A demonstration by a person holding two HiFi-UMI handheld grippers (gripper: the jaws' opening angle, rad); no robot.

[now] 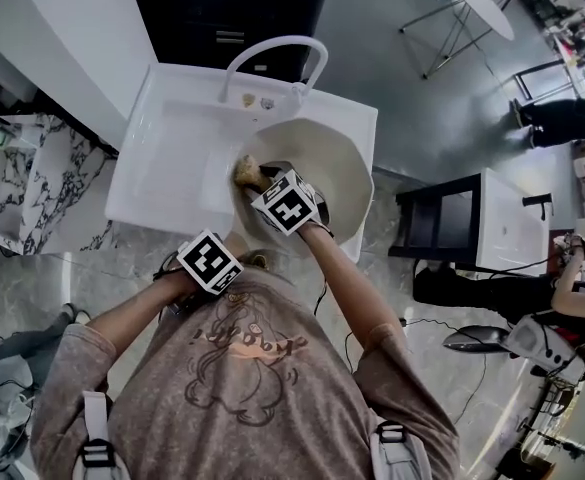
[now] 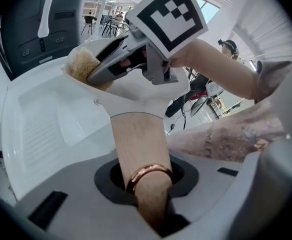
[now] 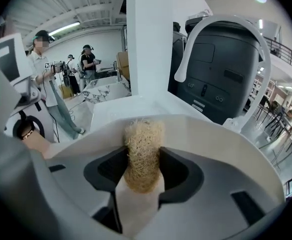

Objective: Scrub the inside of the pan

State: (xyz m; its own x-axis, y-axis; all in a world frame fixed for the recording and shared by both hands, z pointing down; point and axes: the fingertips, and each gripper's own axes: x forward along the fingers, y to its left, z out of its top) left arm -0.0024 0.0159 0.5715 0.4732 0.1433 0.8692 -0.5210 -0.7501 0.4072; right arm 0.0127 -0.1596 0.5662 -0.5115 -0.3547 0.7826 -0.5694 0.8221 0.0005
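With the left gripper we grip the pan handle; the right gripper pinches a scrubber, seemingly against the pan's inside

Coarse, straw-like fibre scrubber; the pan, smooth matt cream inside, with wooden-looking handle and shiny copper-coloured ring; the sink, glossy white.

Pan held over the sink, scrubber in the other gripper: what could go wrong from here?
1. The left gripper holds the cream-coloured pan only by its round wooden handle. Scrubbing pressure could twist the pan in the jaws.
2. The right gripper holds the tan fibrous scrubber close to the pan's rim. A stroke may slip over the edge into the white sink.
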